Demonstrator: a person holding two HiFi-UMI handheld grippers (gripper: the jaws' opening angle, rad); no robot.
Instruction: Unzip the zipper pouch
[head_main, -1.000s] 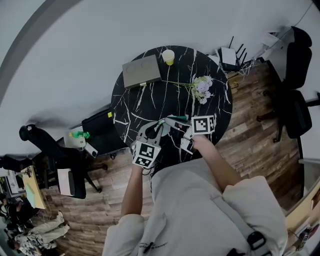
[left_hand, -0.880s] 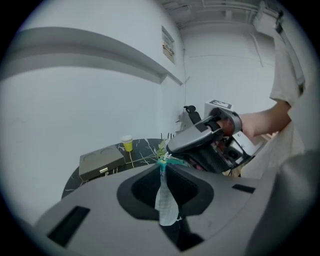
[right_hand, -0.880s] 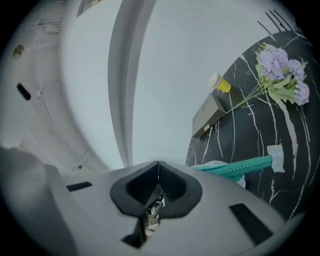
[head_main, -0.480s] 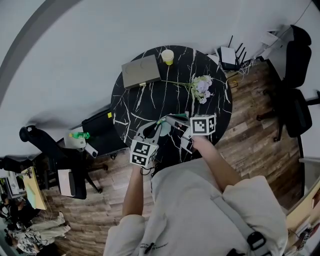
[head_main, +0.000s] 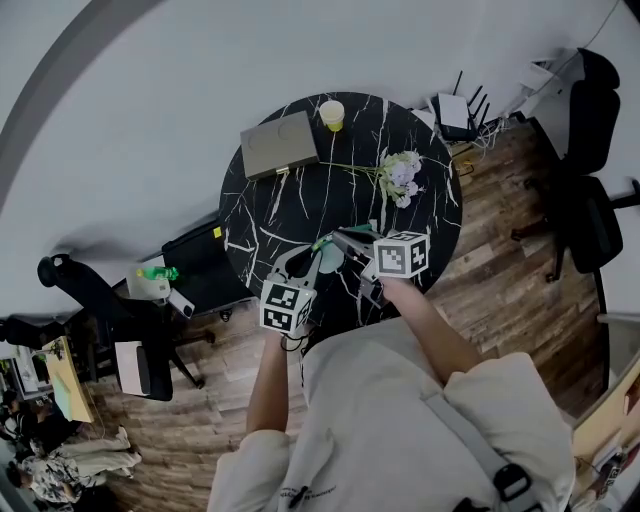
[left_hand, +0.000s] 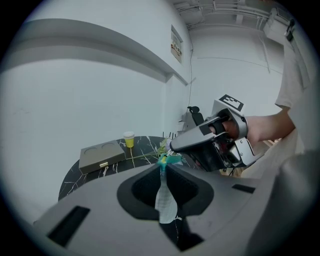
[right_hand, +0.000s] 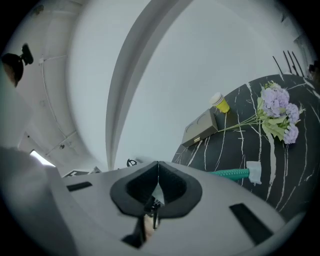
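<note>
**Position.** The pouch (left_hand: 165, 200) is held in the air between the two grippers, above the near edge of the table (head_main: 300, 200). It touches nothing else. The box (head_main: 282, 143), cup (head_main: 331, 113) and flowers (head_main: 400, 178) lie well apart on the far half of the table.

**Left gripper** (left_hand: 163, 167). The jaws are nearly closed and clamp the pale pouch wall, which stands edge-on between the pads. The teal zipper (left_hand: 165, 161) runs along the top edge just beyond the tips.

**Right gripper** (right_hand: 158, 172). The jaws are pressed together. A small dark piece sits between them, apparently the pull (right_hand: 152, 207), with a sliver of pale wall above it. In the left gripper view its tips meet the zipper just beside the left jaws.

**Progress.**
- Done: both grips are set, one anchoring the wall and one on the pull.
- Not confirmed: no view shows a gap in the zipper or an open pouch mouth. A teal length ending in a white tab (right_hand: 254, 172) extends past the right gripper and looks closed, though this cannot be told for certain.
- Left, by this reading: most or all of the travel. The pull must be drawn along the zipper away from the left grip while that grip holds firm.
</note>
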